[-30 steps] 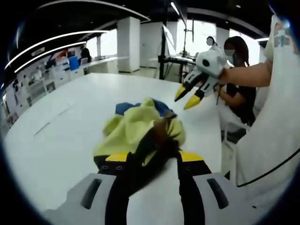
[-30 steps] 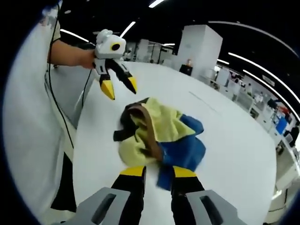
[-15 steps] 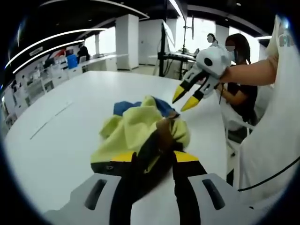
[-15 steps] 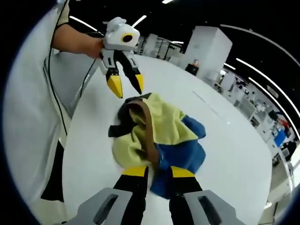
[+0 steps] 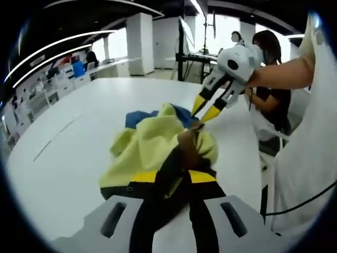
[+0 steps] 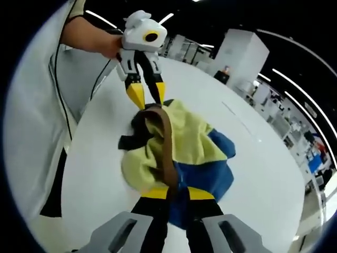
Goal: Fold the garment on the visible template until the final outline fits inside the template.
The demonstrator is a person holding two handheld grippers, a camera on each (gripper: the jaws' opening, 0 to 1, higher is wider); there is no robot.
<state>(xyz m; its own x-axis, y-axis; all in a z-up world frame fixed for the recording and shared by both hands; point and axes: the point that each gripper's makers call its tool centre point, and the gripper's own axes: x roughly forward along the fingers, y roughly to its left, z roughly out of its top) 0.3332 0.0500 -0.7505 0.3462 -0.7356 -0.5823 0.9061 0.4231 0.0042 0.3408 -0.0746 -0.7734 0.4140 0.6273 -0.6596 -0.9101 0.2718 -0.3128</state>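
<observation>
A crumpled garment, yellow with blue, black and brown parts, lies in a heap on the white table. My left gripper sits at its near end, jaws narrowed onto a black fold. My right gripper comes in from the right, its yellow tips touching the heap's far side. In the right gripper view the garment shows a brown strap running down between the jaws of my right gripper, which are close together on it. At the garment's black far edge is my left gripper, tips on the cloth.
A faint line marks the table top to the left of the garment. The person holding the grippers, in white clothing, stands at the table edge. Another person sits behind. Desks and pillars stand farther back.
Both grippers have come down onto the garment from opposite ends. The jaws of each have narrowed around the cloth. The heap has kept its place on the table.
</observation>
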